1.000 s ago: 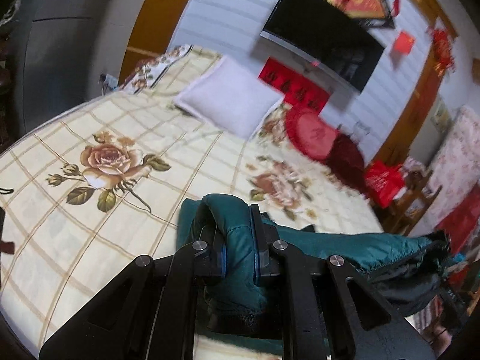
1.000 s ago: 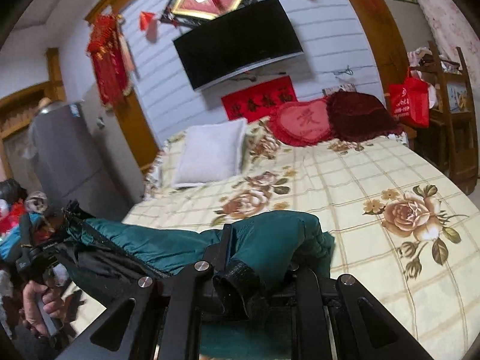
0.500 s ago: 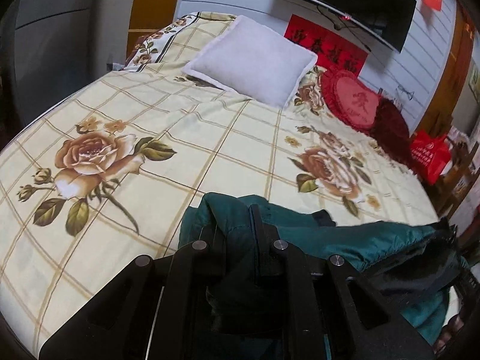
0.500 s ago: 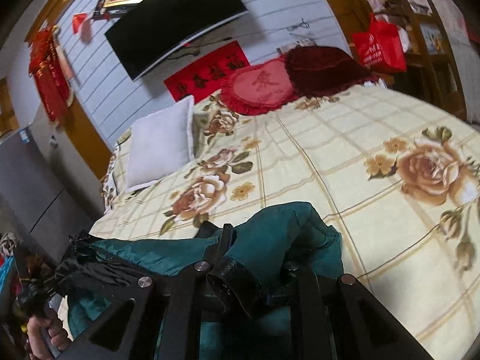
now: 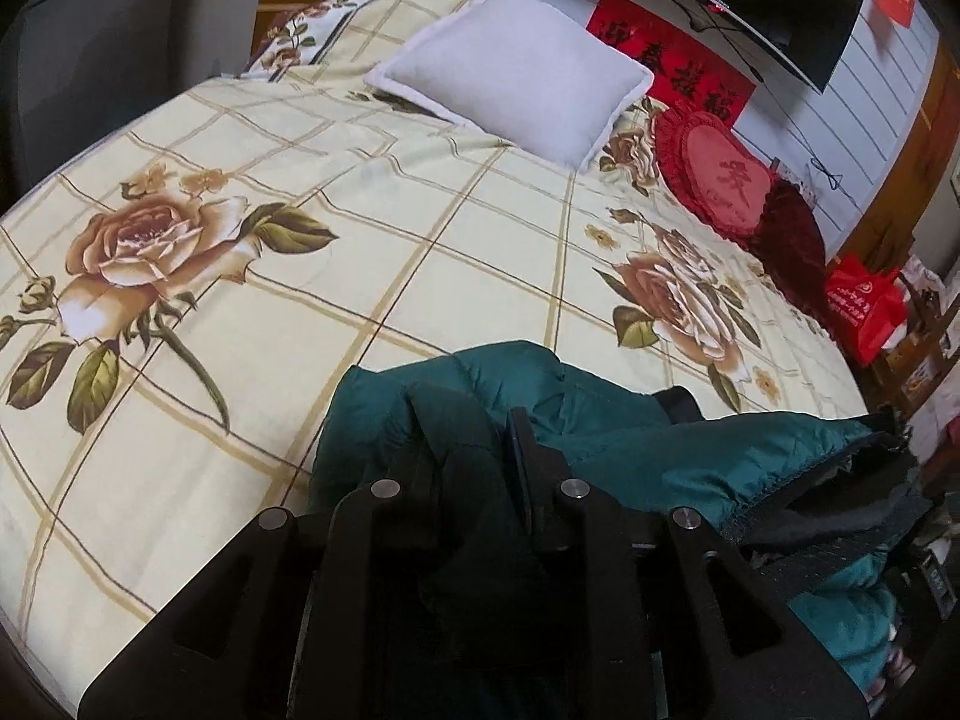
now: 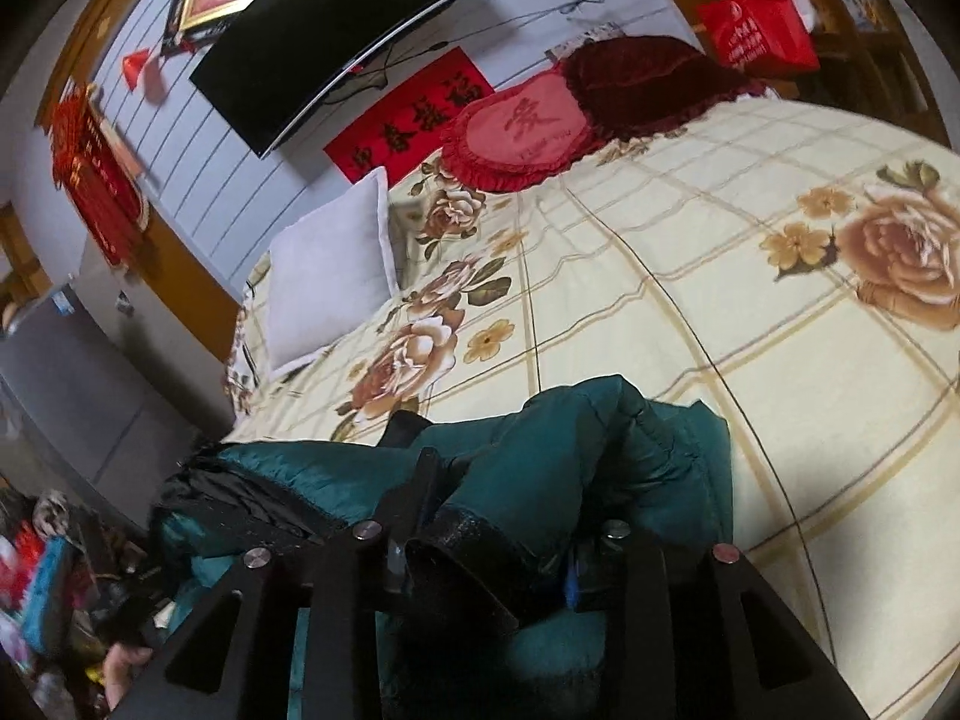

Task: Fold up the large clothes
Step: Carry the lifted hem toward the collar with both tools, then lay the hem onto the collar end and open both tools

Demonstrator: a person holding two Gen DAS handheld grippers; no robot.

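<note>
So the big teal puffer jacket (image 5: 600, 420) is lying bunched up at the near edge of the bed (image 5: 360, 240), stretching sideways between the two grippers, with its black lining showing along the part hanging off toward the floor side.

The left gripper (image 5: 474, 438) is sitting right in the jacket's fabric. Its jaws have just been opening a bit, and a fold of the jacket is sitting between them; the gap is small and I honestly can't say whether the pads are pressing on the cloth or just loosely around it.

Same story with the right gripper (image 6: 510, 492): jaws have just been easing apart, a sleeve end with a black cuff (image 6: 462, 546) is lying between the fingers, and there's a bit of blue pad showing on the right finger. It's looking looser than a real pinch, but I can't tell for sure.

In the right wrist view a person's hand (image 6: 123, 669) is showing down at the bottom left, below the jacket's hanging side.

Further up the bed a white pillow (image 5: 516, 66) is lying near the headboard wall, with a red heart cushion (image 5: 714, 180) and a dark red cushion (image 5: 786, 234) beside it. A black TV (image 6: 330, 36) is hanging on the wall above, and a red bag (image 5: 864, 306) is sitting off the bed's far side.
</note>
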